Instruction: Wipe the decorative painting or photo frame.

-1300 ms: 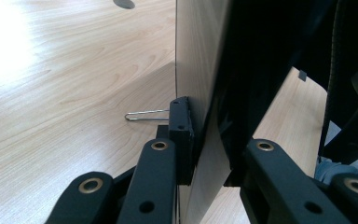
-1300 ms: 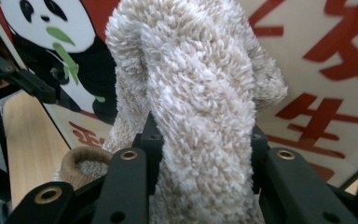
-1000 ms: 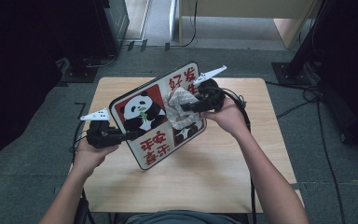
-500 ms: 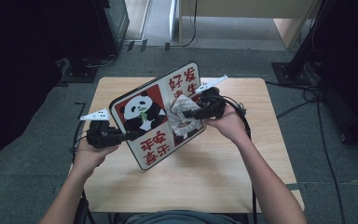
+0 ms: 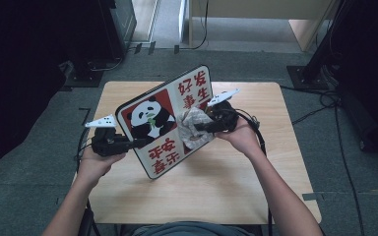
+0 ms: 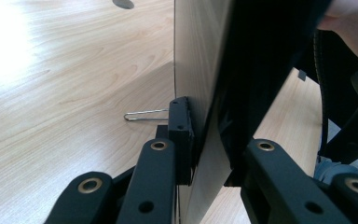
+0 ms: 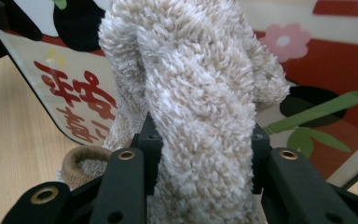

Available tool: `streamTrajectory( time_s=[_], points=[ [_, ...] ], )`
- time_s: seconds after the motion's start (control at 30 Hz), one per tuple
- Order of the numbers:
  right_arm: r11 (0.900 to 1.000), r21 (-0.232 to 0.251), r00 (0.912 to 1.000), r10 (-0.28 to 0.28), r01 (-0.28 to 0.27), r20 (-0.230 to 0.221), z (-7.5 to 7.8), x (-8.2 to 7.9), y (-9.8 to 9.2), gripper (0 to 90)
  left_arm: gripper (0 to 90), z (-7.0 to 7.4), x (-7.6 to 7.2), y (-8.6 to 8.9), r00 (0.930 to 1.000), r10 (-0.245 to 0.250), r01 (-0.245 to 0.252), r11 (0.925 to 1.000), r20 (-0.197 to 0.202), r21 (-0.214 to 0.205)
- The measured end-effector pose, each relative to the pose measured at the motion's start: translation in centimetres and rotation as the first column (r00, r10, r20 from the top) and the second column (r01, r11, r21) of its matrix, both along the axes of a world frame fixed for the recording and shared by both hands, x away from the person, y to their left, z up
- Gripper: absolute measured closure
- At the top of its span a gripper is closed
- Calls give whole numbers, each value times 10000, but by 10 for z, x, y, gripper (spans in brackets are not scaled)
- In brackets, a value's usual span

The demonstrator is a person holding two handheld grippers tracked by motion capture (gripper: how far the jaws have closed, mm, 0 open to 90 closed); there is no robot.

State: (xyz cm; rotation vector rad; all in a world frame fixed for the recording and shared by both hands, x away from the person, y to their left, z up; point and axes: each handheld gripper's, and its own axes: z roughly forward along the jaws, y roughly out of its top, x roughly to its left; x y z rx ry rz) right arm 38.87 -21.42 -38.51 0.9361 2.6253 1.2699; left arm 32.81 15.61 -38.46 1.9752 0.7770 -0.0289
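While my left gripper (image 5: pixel 128 143) clamps the lower left edge of the panda board (image 5: pixel 165 120), that board stands tilted on its lower edge on the wooden table (image 5: pixel 226 187), its printed face turned up toward me. My right gripper (image 5: pixel 202 129) is closed tight on a fluffy beige cloth (image 5: pixel 193 127), which presses against the right half of the board's face. Left of the cloth on the board is a panda on a red field; above the cloth, red characters on white read 好 and 事 among others; below the panda, white characters on red include 平安. In my left gripper view the board's thin edge (image 6: pixel 200 93) sits squeezed between my jaws, a wire clip (image 6: pixel 144 114) just beside them.
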Motion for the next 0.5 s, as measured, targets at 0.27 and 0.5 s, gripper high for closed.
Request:
streamTrajectory(
  time_s=[0.27,0.5],
  points=[
    [9999,142,9998,-71,73,-198,-15,-3,-2,628,794,0,0,0,10000,-19,19,10000,6,-16],
    [10000,-18,9990,-98,97,-426,-29,-6,-3,619,793,0,0,0,10000,-33,33,10000,3,-35]
  ],
)
